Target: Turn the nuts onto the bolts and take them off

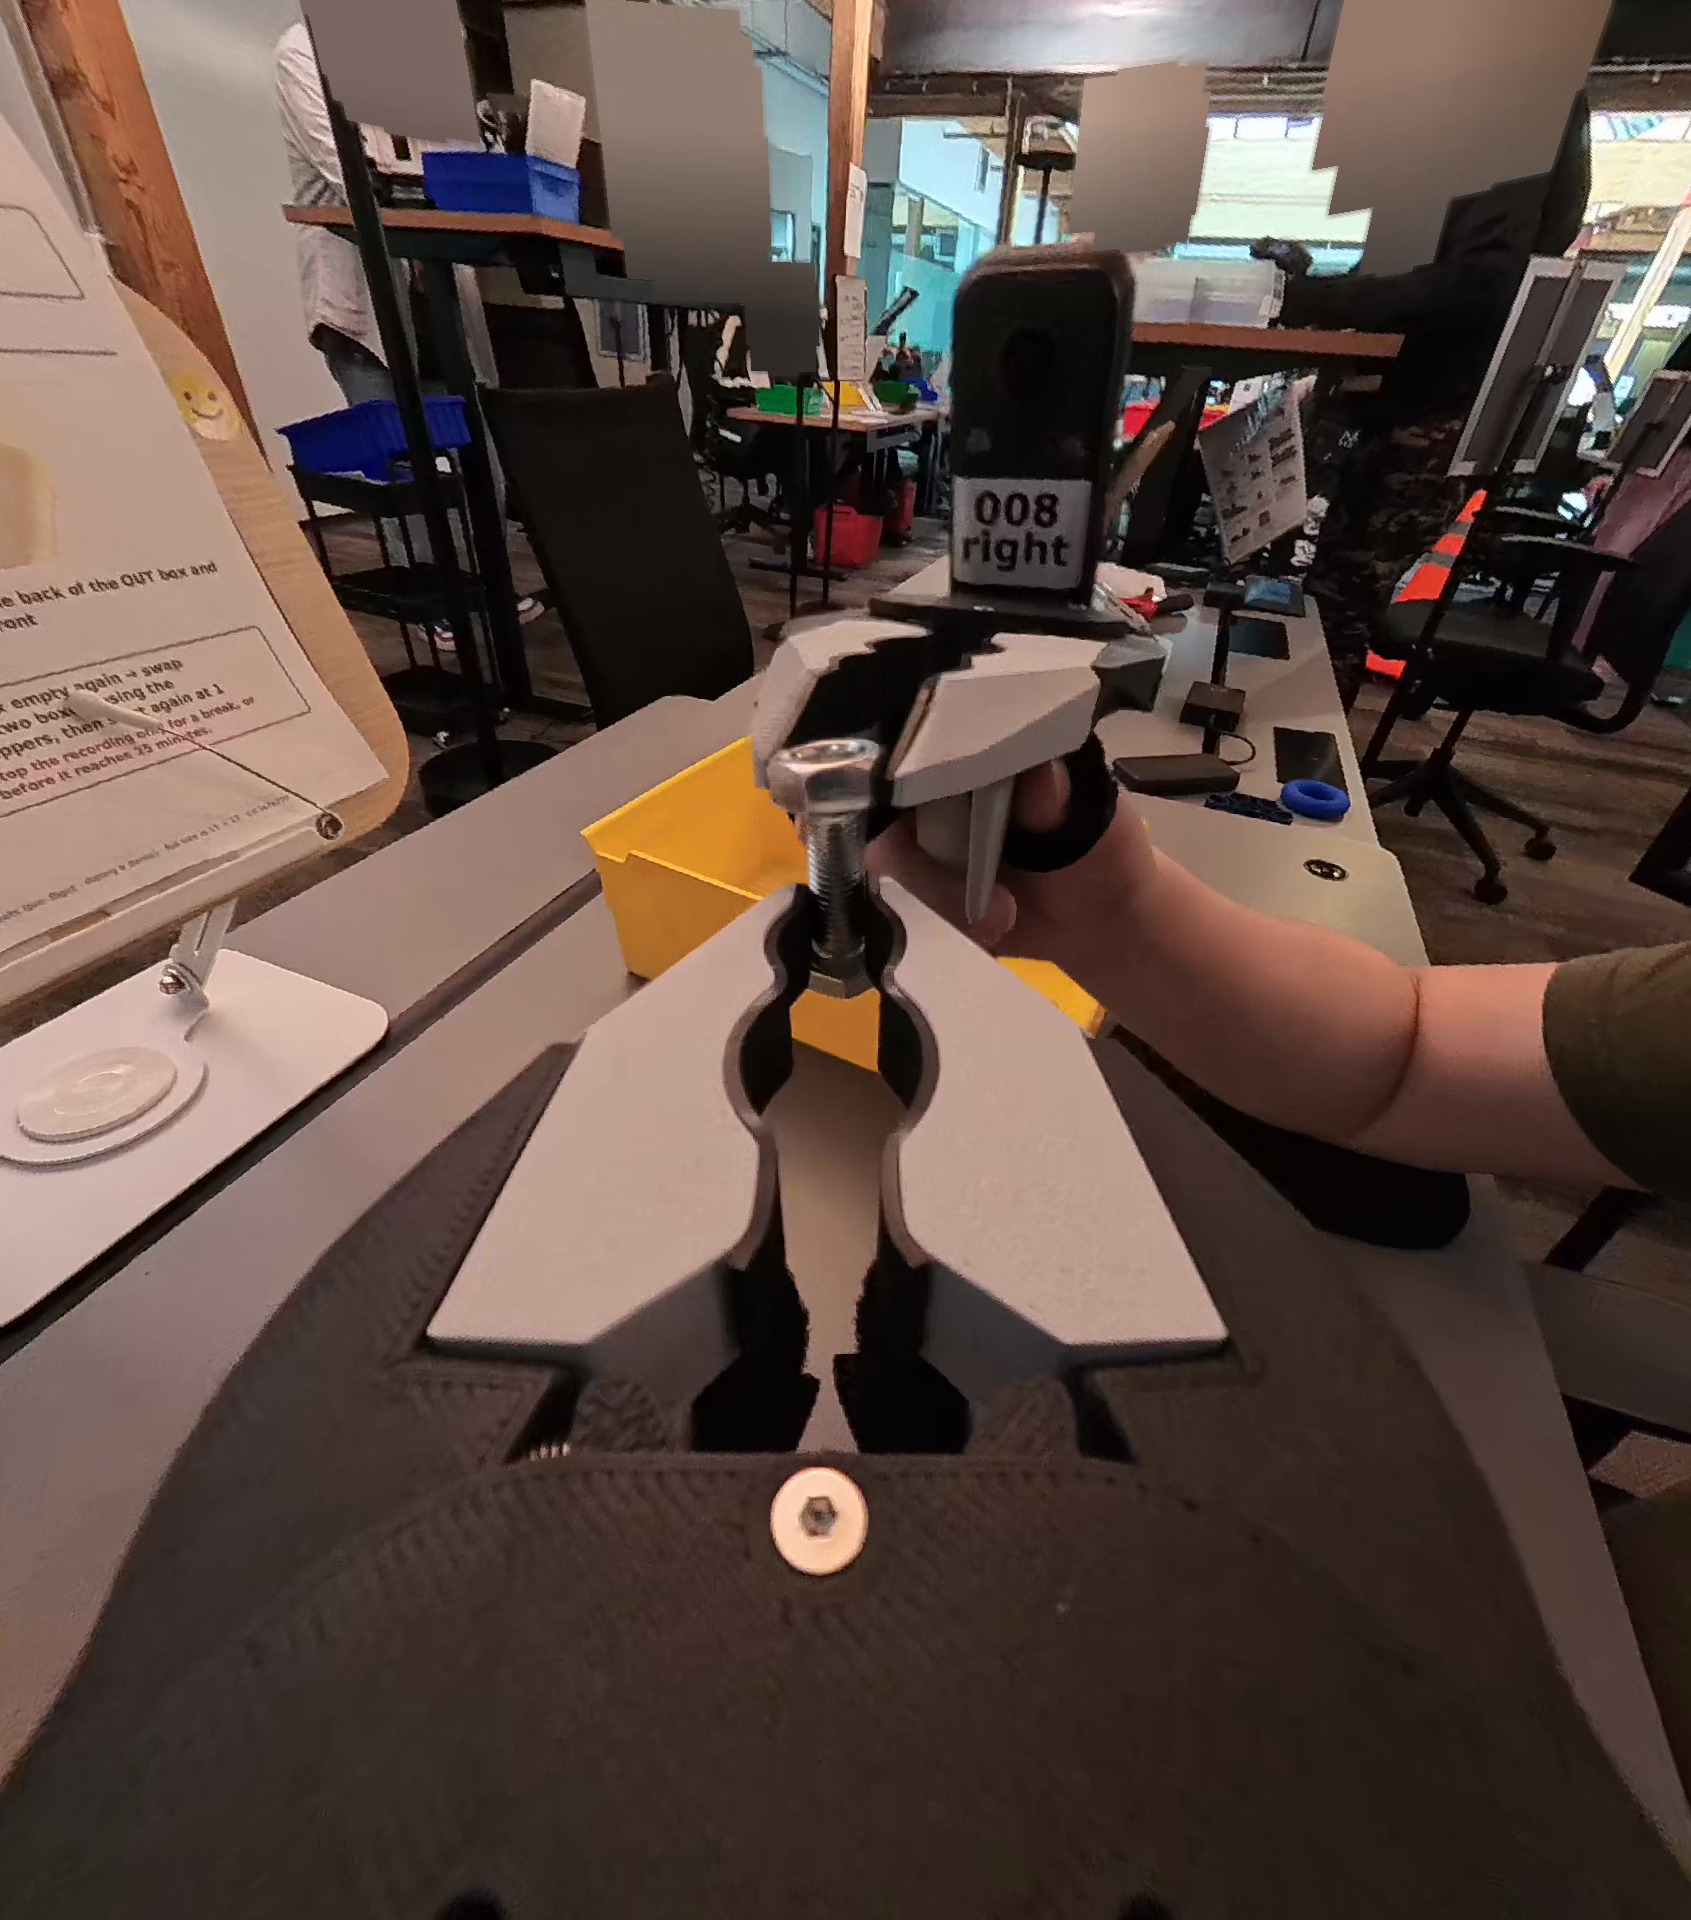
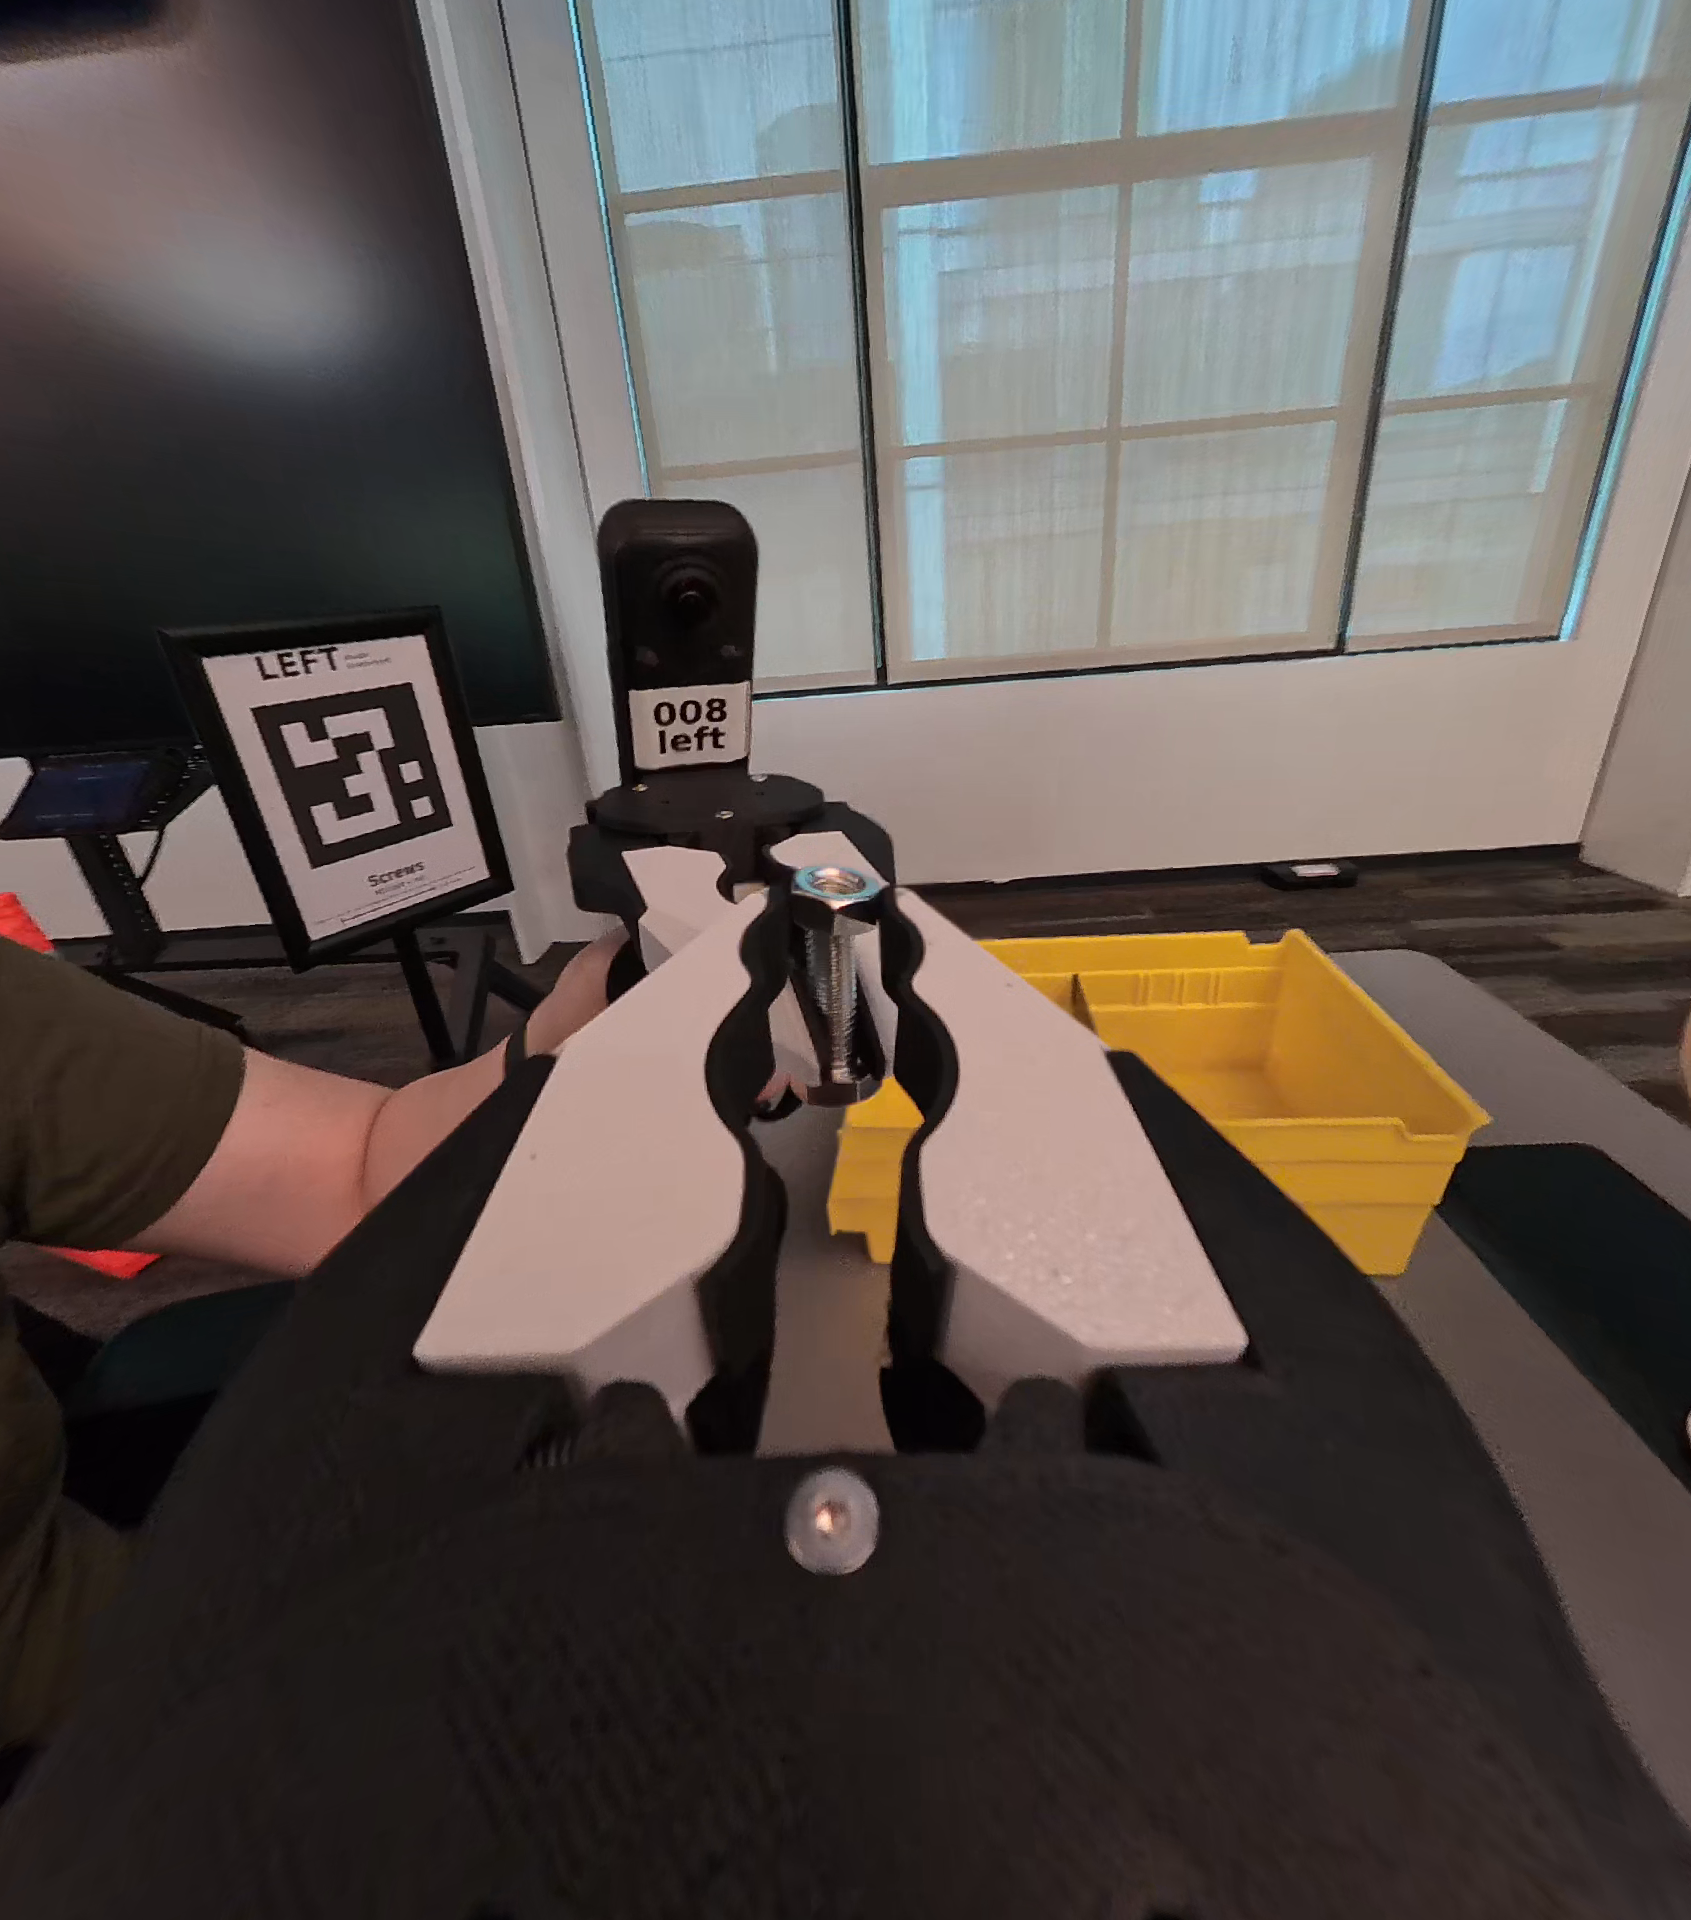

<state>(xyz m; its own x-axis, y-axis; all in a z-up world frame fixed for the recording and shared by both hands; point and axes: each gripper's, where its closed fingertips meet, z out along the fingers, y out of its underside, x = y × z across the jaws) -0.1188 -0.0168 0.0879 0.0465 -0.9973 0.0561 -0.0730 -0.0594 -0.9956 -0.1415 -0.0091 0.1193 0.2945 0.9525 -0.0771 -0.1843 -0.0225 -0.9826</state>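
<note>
Bolt point(image 1: 825, 842) upright between two facing grippers, nut point(image 1: 836, 982) near its lower end: we're mid-turn.

The left gripper point(image 1: 833, 920) is clamped around the lower threads right where the nut sits, while the right gripper point(image 2: 836, 935) is clenched at the top by the hex head. The whole piece is held in the air above the yellow bin point(image 1: 685, 862) on the grey table point(image 1: 467, 914). I judge this the threading step. Next, one side must hold steady while the other twists about the shaft's axis, then re-grips. Whether the nut is going on or coming off can't be told. The left pads probably bear on the nut, but the dark notches hide the contact. The bin's contents are mostly blocked by the fingers.
</note>
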